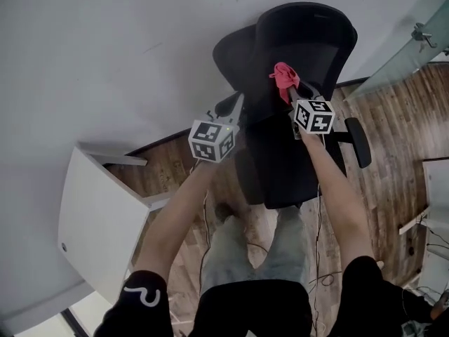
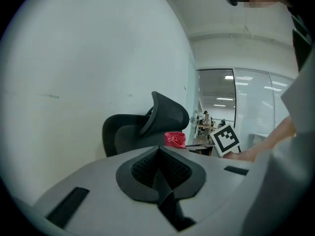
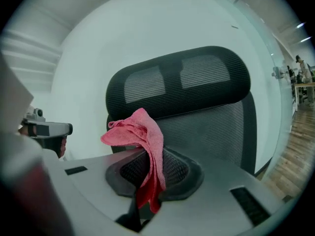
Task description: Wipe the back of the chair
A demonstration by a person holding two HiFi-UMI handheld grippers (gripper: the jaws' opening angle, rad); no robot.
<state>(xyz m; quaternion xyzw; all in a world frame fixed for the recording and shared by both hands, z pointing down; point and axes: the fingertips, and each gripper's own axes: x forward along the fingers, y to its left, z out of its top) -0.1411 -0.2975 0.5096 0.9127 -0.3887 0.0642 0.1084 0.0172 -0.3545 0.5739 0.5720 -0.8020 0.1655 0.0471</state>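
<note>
one black mesh chair (image 1: 303,48) by the white wall, base hidden under the seat. one pink cloth (image 3: 142,141) pinched in the closed right tool (image 3: 147,181), close before the chair's back, contact unclear. left tool (image 2: 160,173) closed, empty, beside the chair's edge. white looped mark (image 1: 142,295) on black sleeve, unreadable.

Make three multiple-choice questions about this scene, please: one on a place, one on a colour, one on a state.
1. Where is the cloth? A) on the seat B) in the right claw C) on the armrest
2. What colour is the chair? A) white B) blue C) black
3. How is the left claw? A) shut, empty B) wide open C) shut on the cloth
1 B: the right gripper view shows its jaws pinching the cloth. 2 C: its mesh back is black. 3 A: its pads meet with nothing between.
</note>
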